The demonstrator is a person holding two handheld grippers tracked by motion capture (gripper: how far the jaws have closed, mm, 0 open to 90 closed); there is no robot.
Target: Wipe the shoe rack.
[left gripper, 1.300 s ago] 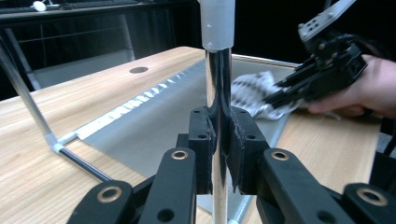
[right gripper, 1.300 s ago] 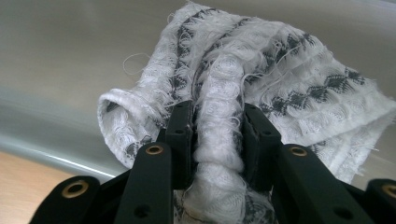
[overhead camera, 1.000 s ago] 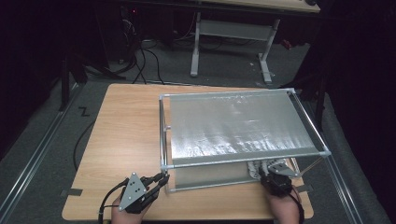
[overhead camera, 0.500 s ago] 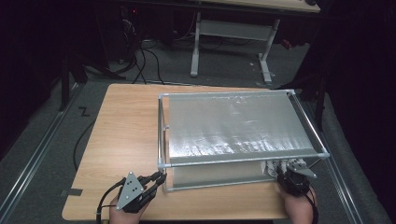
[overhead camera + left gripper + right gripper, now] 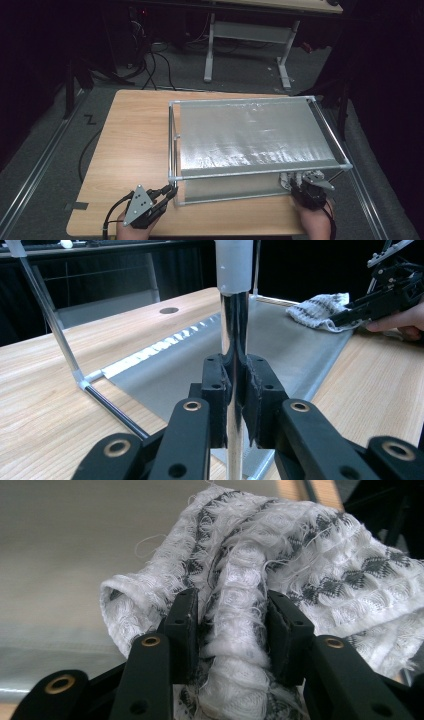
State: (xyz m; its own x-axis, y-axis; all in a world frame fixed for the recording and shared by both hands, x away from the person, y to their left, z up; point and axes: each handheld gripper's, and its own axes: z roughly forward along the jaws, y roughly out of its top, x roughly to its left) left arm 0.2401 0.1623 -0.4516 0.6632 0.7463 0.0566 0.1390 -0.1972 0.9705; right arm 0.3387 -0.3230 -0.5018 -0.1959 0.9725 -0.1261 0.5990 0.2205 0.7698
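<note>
Step in hand: release of the cloth under the frame while the frame is held steady.

Left gripper (image 5: 234,405): the jaws are closed tight on the chrome corner post (image 5: 234,340) of the metal frame (image 5: 172,145). In the high view this gripper (image 5: 167,192) sits at the near left corner of the frame, on the wooden surface (image 5: 135,135). The post stands upright between the pads and its white plastic connector (image 5: 234,265) is above the grip.

Right gripper (image 5: 232,630): the jaws have just been opening. A ridge of the white and grey waffle-weave cloth (image 5: 280,555) stands between them. The pads stand beside the ridge with loose fibres brushing them, and appear no longer to pinch it. In the high view this gripper (image 5: 300,182) is at the near right corner of the frame, under the grey fabric panel (image 5: 250,135) that spans the top.

Location of the cloth: bunched on the lower grey sheet (image 5: 280,350) inside the frame, near its right edge, as seen in the left gripper view (image 5: 320,310).

Next move, as judged: open the right jaws fully so that no threads catch, then draw the gripper back toward the person, low enough to clear the top rail. Keep the left grip unchanged so the frame does not shift.
</note>
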